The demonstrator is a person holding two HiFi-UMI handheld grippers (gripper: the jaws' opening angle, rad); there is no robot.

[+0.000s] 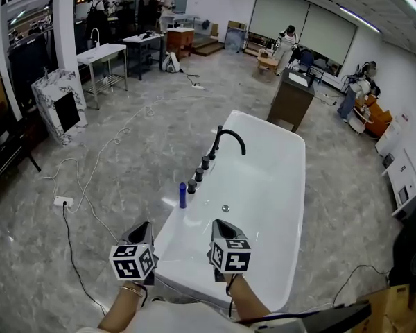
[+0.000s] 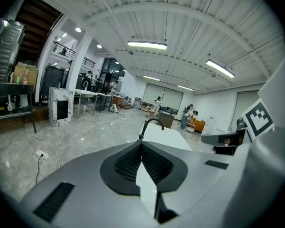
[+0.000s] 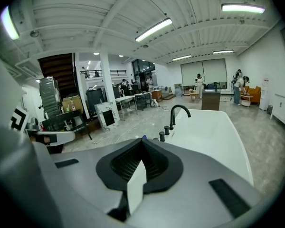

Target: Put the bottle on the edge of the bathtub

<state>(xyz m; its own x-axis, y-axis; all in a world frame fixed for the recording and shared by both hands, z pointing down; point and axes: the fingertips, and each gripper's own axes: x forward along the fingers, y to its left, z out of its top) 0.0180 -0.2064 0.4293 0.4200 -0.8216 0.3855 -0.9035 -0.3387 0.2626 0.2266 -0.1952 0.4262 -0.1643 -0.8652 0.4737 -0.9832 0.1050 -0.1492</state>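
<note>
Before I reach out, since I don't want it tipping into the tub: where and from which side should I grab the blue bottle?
Probably best to take the blue bottle by mid-body, jaws level, coming from the floor side with the left gripper. It stands upright and slim on the bathtub rim. The black knobs crowd its far side, and the basin drops away opposite.

Grey left tongs [image 1: 144, 227] and right tongs [image 1: 219, 226], black ribbed pads [image 3: 126, 161], each carrying a black-and-white marker cube [image 1: 133, 261]; behind the left tongs, perhaps a gold bracelet [image 1: 132, 291].
</note>
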